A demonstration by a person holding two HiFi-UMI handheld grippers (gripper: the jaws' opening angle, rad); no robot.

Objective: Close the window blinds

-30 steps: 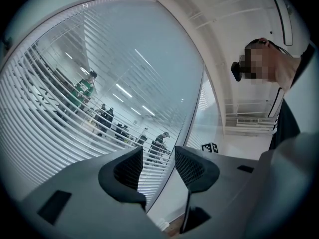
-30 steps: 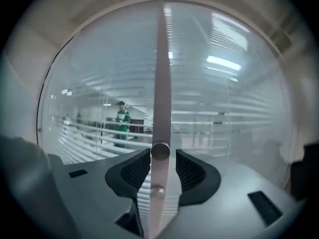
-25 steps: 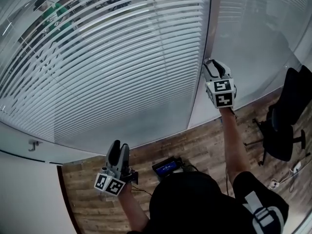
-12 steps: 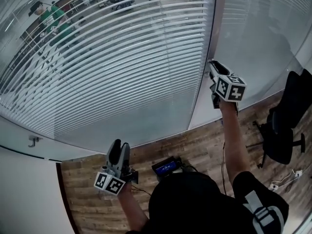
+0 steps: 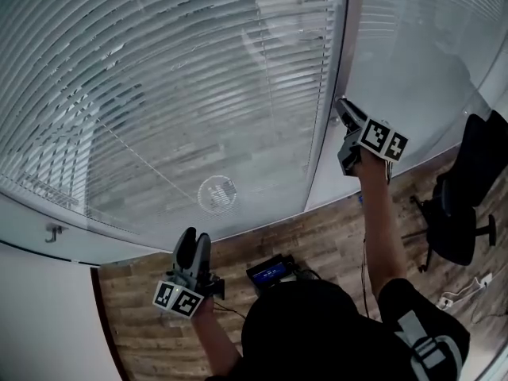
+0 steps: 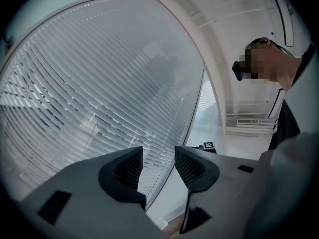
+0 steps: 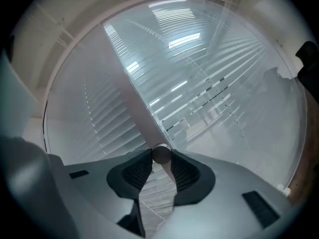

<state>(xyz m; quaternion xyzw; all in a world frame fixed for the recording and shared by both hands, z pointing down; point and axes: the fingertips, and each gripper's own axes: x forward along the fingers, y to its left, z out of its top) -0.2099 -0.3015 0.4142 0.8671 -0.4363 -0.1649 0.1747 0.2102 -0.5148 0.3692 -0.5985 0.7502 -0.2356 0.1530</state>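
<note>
1. Blind slats (image 5: pixel 159 94), upper left, now tilted near shut; right gripper (image 5: pixel 343 108) rolled, jaws just clamped on tilt knob (image 7: pixel 161 154), centre-right, b/c twisting it turns slats.
2. Left gripper (image 5: pixel 193 248), lower left: jaws apart, idle.

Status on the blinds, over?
Left gripper open, idle. Right gripper just closed on knob. Blinds mostly shut, some gaps at left. Nothing in the way.

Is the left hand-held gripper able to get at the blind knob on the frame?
Probably not: the right hand-held gripper, jaws just closed, is clamped on the knob, and the left hand-held gripper hangs low, well off it.
</note>
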